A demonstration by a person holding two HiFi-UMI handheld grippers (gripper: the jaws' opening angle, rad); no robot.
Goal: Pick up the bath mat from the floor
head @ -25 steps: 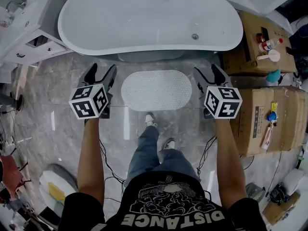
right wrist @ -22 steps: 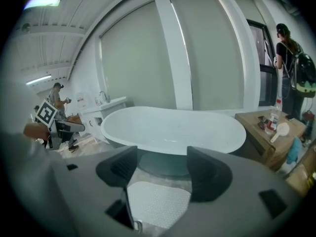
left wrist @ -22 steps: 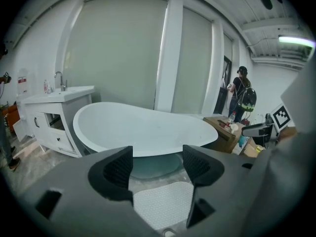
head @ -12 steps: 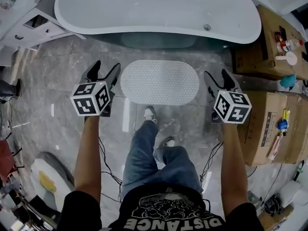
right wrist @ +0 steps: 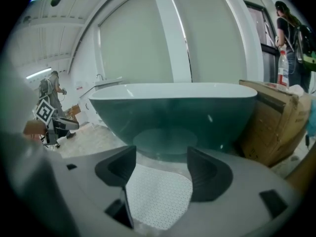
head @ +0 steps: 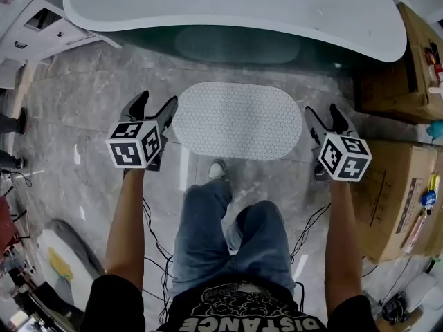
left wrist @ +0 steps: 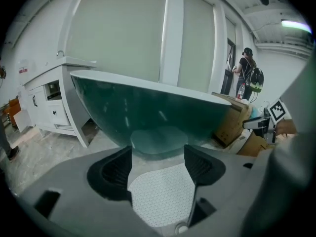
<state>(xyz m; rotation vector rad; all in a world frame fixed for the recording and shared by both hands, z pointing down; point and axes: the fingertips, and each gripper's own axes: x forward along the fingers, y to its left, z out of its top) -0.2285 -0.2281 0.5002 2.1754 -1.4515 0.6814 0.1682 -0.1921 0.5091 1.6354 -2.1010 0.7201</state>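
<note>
Both left gripper [head: 156,100] and right gripper [head: 323,111] gaping, bath mat [head: 235,120] on marble floor [head: 90,95], bathtub [head: 228,5]

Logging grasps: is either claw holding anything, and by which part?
Nothing held. Left claw and right claw stand open and empty; the bath mat lies flat on the floor.

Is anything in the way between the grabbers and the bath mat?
Nothing visible. The bath mat lies bare on the floor, with the open left gripper and right gripper beside its two ends.
</note>
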